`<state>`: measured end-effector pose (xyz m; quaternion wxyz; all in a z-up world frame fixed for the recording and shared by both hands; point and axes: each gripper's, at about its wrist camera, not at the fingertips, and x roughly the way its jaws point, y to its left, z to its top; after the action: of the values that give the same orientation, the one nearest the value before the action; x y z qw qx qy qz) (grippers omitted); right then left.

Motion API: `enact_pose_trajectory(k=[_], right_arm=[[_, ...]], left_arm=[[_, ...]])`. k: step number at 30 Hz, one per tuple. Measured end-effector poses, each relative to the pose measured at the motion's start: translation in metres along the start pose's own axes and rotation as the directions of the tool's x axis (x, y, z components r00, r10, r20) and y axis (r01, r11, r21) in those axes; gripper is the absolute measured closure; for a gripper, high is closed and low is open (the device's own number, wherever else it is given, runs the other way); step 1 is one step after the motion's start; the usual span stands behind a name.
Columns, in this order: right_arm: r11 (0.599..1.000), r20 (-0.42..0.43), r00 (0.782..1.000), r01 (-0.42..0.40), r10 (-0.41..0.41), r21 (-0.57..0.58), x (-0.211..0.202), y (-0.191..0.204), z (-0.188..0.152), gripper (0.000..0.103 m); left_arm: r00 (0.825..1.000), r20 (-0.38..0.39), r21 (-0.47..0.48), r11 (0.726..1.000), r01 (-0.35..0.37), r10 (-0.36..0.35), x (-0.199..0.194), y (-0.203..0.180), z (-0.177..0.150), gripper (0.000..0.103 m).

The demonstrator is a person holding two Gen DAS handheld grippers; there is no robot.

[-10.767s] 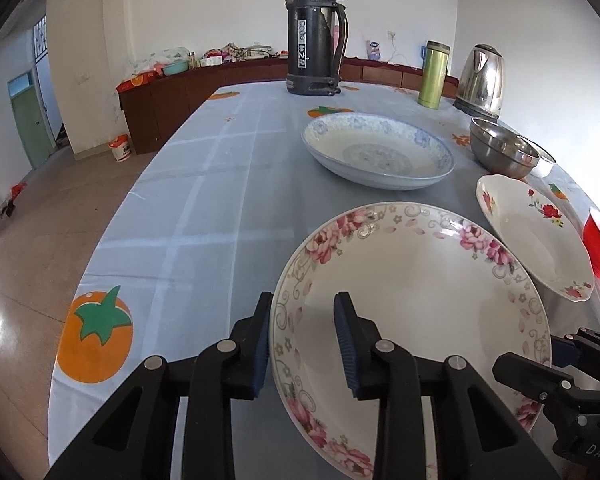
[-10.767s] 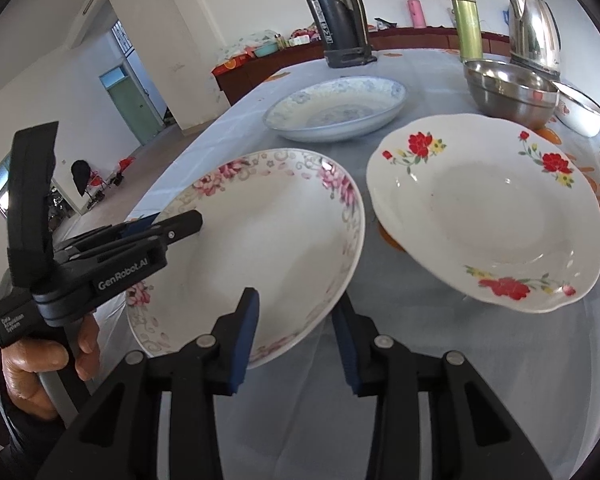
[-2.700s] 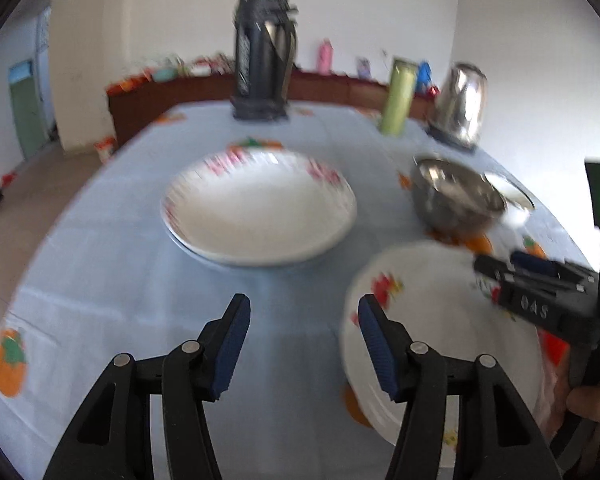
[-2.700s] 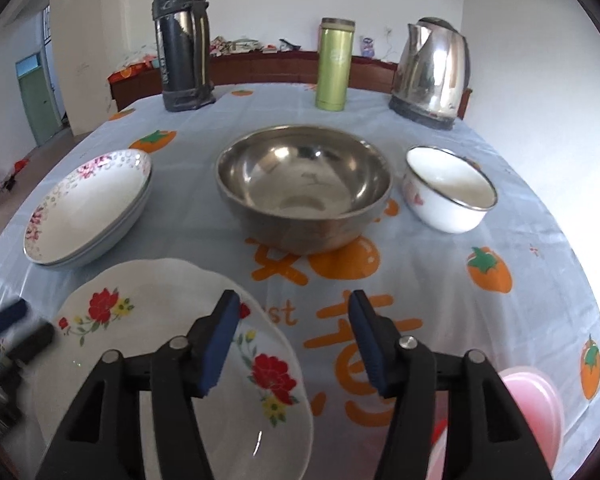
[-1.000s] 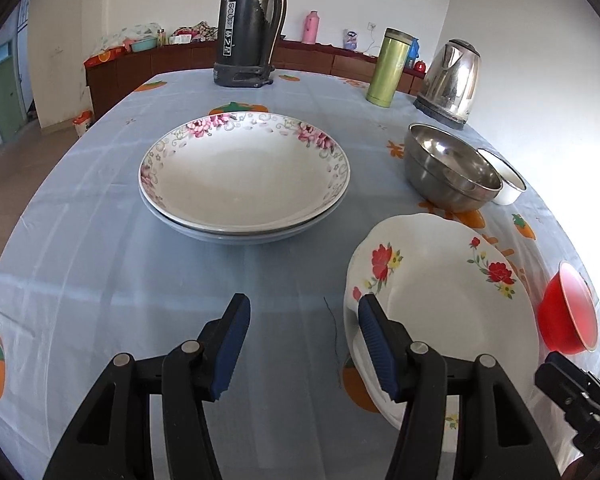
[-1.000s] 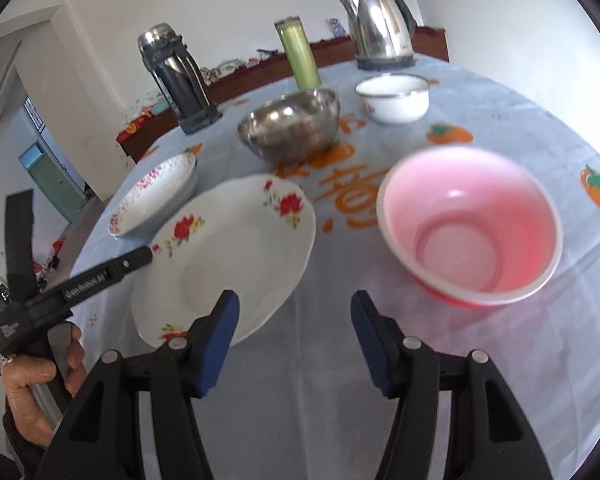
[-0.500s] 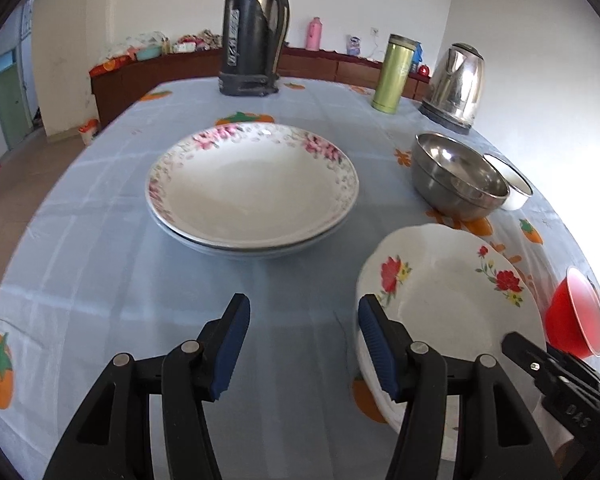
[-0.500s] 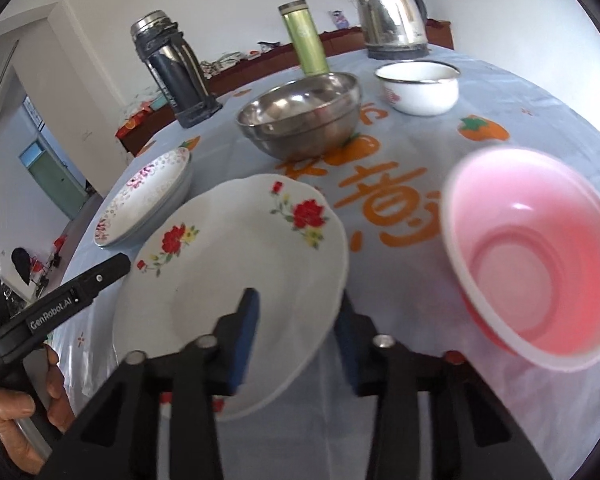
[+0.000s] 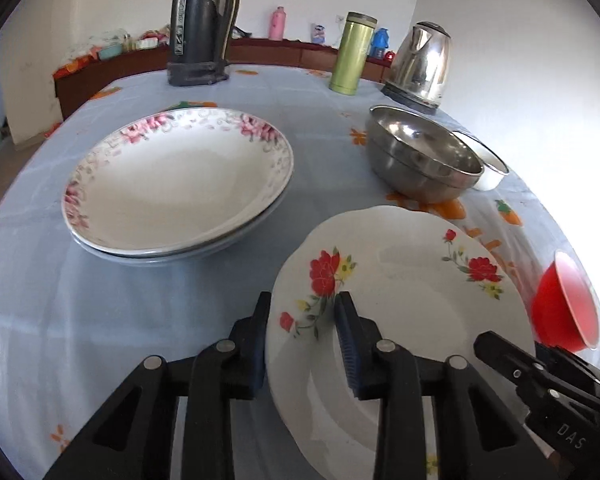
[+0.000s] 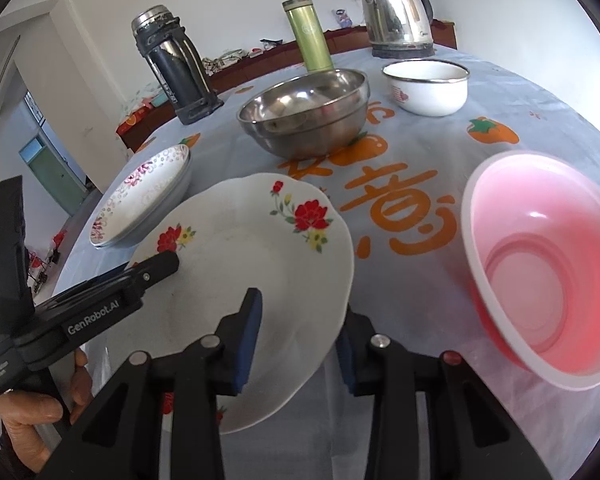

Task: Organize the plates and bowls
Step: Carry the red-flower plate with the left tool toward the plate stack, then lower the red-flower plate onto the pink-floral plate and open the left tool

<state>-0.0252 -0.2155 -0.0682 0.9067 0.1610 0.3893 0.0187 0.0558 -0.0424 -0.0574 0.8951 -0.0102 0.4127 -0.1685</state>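
**Red-flowered plate straddled at both edges**

The left gripper (image 9: 302, 328) is set over the left rim of the red-flowered plate (image 9: 400, 300), one pad outside the rim and one inside the dish; its jaws have just been closing, and whether the pads press the china cannot be told. The right gripper (image 10: 298, 334) is set likewise over the plate's near right rim, its jaws having also just narrowed, the rim between them.

Only in the right wrist view is the person's hand (image 10: 40, 412) on the left tool seen, along with the interior of the pink plastic bowl (image 10: 548, 264) just right of the plate. In the left wrist view that bowl is a red sliver at the right edge.

Beyond the plate stands the steel bowl (image 9: 420, 156), with a white enamel bowl (image 10: 426, 86) near it. To the far left, the pink-flowered plate (image 9: 176, 176) is stacked on another. A dark thermos (image 9: 202, 24), a green flask (image 9: 352, 54) and a steel kettle (image 9: 420, 64) stand at the far end of the tablecloth (image 9: 80, 320).
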Motion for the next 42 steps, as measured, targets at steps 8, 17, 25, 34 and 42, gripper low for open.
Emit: enact_pose_trajectory(k=[8,17,25,34,42], right_arm=[[0.999,0.031,0.999,-0.006,0.008,-0.052,-0.004,0.012,-0.001,0.083],[0.997,0.094,0.995,-0.014,0.020,-0.071,-0.014,0.033,0.004,0.083],[0.992,0.141,0.988,-0.052,0.068,-0.114,-0.015,0.067,0.035,0.083],[0.982,0.117,0.983,-0.122,0.139,-0.144,0.022,0.110,0.059,0.083],[0.978,0.117,0.981,-0.135,0.154,-0.160,0.038,0.130,0.072,0.083]], left_arm=[[0.997,0.053,-0.035,0.998,-0.050,0.052,-0.013,0.009,-0.003,0.070],[0.985,0.142,-0.013,0.995,-0.098,0.099,-0.040,0.017,0.001,0.070],[0.966,0.209,-0.081,0.987,-0.136,0.151,-0.057,0.044,0.020,0.070],[0.933,0.249,-0.179,0.959,-0.220,0.261,-0.057,0.089,0.043,0.070],[0.923,0.248,-0.216,0.945,-0.244,0.295,-0.048,0.109,0.056,0.070]])
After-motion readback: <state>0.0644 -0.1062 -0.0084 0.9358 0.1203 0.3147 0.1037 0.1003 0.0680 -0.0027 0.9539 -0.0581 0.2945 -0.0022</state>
